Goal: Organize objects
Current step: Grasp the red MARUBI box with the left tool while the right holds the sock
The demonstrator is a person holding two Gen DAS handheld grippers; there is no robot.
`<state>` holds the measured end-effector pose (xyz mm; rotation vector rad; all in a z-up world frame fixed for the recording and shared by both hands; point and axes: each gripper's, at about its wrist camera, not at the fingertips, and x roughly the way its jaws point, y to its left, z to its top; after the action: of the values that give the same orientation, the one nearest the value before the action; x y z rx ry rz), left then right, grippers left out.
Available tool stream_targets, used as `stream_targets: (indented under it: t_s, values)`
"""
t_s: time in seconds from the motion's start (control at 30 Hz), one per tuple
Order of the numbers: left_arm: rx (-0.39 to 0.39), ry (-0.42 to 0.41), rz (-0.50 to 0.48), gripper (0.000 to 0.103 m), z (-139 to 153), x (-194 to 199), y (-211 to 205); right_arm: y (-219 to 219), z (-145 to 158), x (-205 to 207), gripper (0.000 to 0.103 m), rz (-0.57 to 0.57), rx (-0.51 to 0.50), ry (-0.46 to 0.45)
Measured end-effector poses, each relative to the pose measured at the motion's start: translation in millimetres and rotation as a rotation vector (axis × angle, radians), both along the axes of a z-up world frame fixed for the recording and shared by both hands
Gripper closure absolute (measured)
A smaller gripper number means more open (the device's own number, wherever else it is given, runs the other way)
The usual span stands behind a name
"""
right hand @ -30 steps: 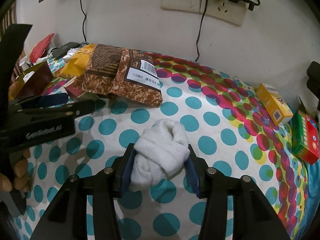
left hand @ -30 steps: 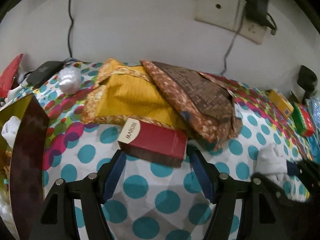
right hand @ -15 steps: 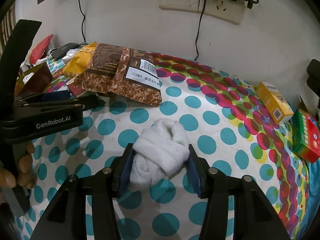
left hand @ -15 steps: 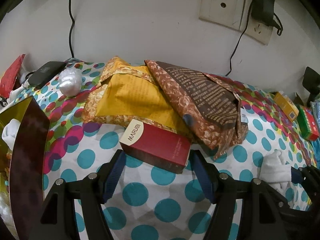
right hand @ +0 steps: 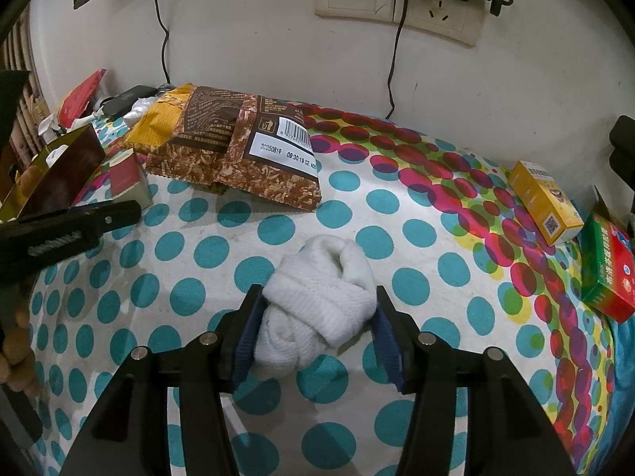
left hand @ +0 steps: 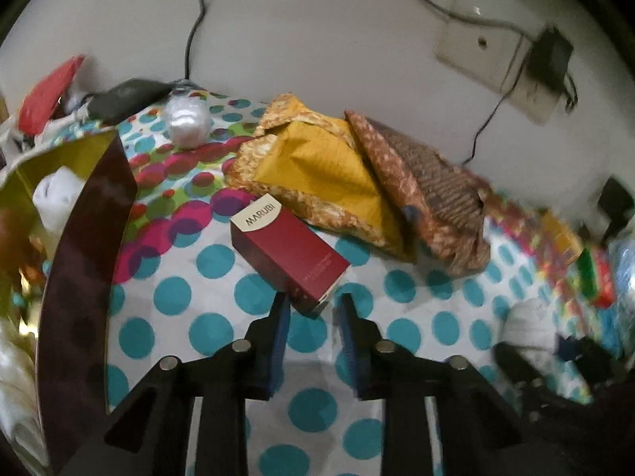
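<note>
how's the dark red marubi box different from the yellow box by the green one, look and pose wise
The dark red MARUBI box has a cream end panel with its name; the yellow carton shows a QR code. The red box lies near the snack bags, one end between the closing left gripper's fingers; the yellow carton lies untouched at the far side, next to the green and red box. Both are slim cartons lying flat on the polka-dot cloth.

We see a dotted sheet [right hand: 246, 357] carrying a white sock bundle [right hand: 317, 309], a brown snack bag [right hand: 238, 150] over a yellow one [left hand: 317, 162], a red box [left hand: 285, 254], a yellow box [right hand: 543, 206] and a green-red box [right hand: 607, 273].
</note>
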<state>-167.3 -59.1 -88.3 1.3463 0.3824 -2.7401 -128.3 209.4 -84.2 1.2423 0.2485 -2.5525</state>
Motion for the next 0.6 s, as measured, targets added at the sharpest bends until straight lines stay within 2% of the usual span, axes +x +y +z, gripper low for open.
stream_targets:
  t_s: [0.03,0.07,0.1,0.23,0.37,0.5,0.6]
  values:
    - [0.002,0.01,0.025,0.062,1,2,-2,-1,0,0,0.052,-0.001,0.0,0.0]
    - [-0.002,0.012,0.034,0.044,1,2,-3,-1,0,0,0.052,-0.001,0.0,0.0]
    - [-0.008,0.016,0.04,0.038,1,1,-3,-3,-1,0,0.051,-0.002,0.0,0.0]
    - [-0.004,0.023,0.064,0.037,4,-4,0,-10,-2,-2,0.049,0.003,-0.005,-0.002]
    - [0.036,-0.023,0.184,0.037,-2,-20,-6,-19,-3,-4,0.044,0.015,-0.006,-0.006]
    - [0.008,-0.039,0.263,0.036,-3,-31,-8,-29,-5,-8,0.043,0.018,-0.009,-0.007]
    - [-0.009,-0.042,0.265,0.036,-4,-34,-9,-27,-5,-7,0.043,0.017,-0.009,-0.007]
